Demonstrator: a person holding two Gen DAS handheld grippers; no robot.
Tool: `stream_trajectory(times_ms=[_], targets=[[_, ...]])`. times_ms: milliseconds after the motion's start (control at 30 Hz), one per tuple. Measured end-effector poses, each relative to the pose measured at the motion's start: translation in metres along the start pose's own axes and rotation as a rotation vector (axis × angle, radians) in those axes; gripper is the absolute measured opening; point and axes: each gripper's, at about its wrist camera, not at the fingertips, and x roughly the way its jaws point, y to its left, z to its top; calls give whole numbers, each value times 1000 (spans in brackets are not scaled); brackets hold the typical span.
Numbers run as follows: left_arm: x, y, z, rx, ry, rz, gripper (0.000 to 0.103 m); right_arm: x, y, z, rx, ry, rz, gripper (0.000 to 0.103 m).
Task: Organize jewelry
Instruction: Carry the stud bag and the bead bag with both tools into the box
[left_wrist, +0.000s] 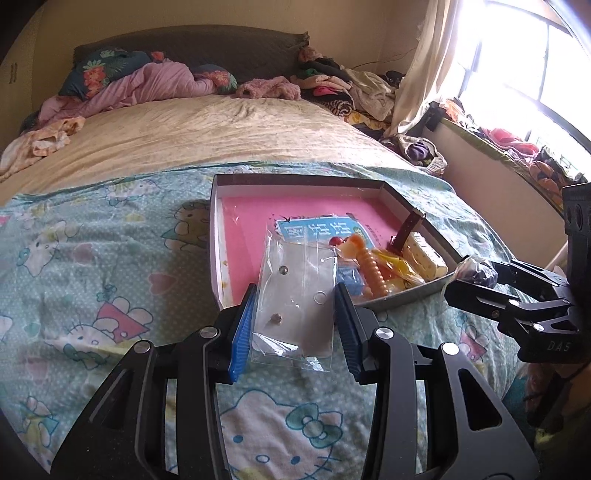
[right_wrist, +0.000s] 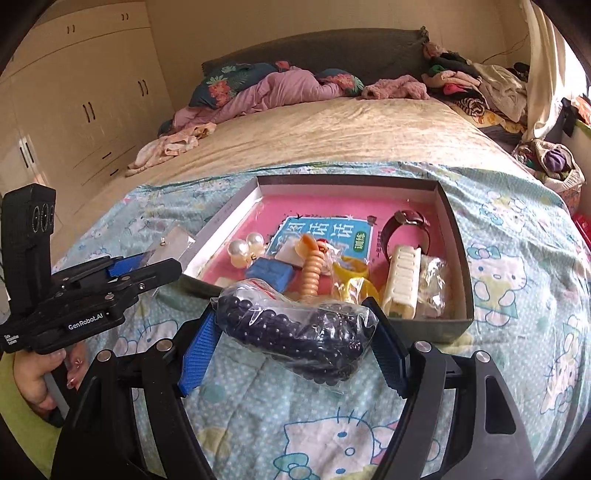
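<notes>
wrist views, angled down, sharing box (left_wrist: 402, 194)

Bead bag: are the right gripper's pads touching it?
Touching. The right wrist view shows the bag of dark beads spanning the right gripper, both blue pads pressed on its ends, lifted off the bedspread.

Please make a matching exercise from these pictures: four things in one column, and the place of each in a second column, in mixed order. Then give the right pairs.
Things:
1. bag of dark beads
2. clear packet with stud earrings
3. watch
4. pearl earrings

Places:
A. box, far right part
B. between the left gripper's fingers
C. box, near left part
D. between the right gripper's fingers

Pairs: 1-D, 2-B, 3-A, 4-C
</notes>
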Motion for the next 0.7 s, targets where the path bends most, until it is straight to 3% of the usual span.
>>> stream_trajectory(times_ms=[700], targets=[[25, 4, 23, -6, 0, 3, 33, 9, 2, 45, -49, -57, 7, 74]])
